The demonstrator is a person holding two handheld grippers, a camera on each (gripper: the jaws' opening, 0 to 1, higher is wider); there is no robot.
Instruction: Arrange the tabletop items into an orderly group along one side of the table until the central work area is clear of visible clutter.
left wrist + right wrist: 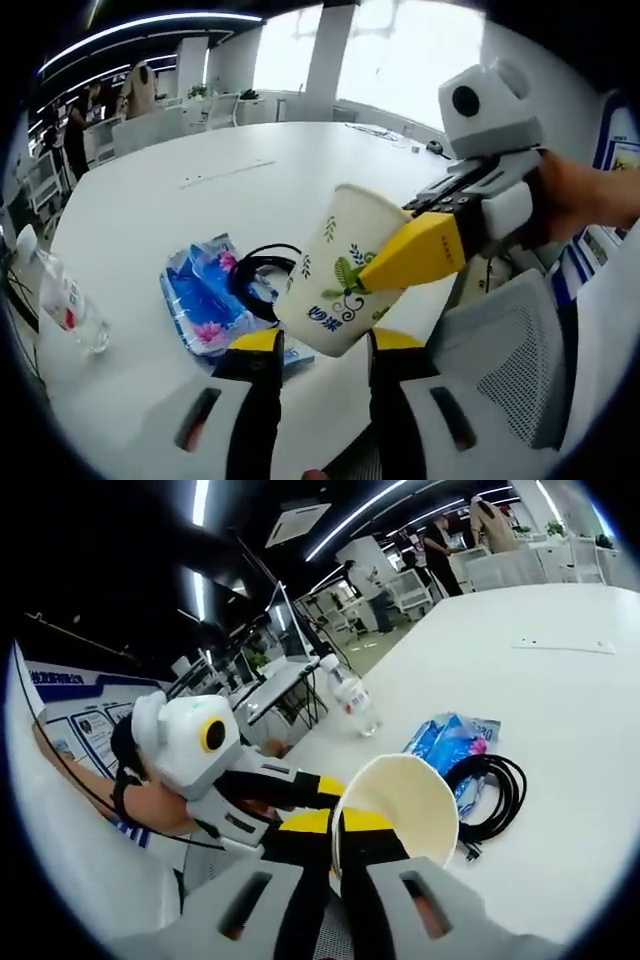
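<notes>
Gripping the cup's (335, 275) rim, the right gripper (338, 855) has its jaws closed on the wall and holds it tilted above the table's (200, 170) near edge. The left gripper (320, 345) hangs just below, jaws apart, holding nothing. Beyond lie a tissue pack (205, 300) touching a black cable (492, 790); a bottle (65, 300) lies farther left.

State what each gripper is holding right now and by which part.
The right gripper holds the paper cup by its rim, one finger inside and one outside the wall. The left gripper, just under the cup, is open and holds nothing.
</notes>
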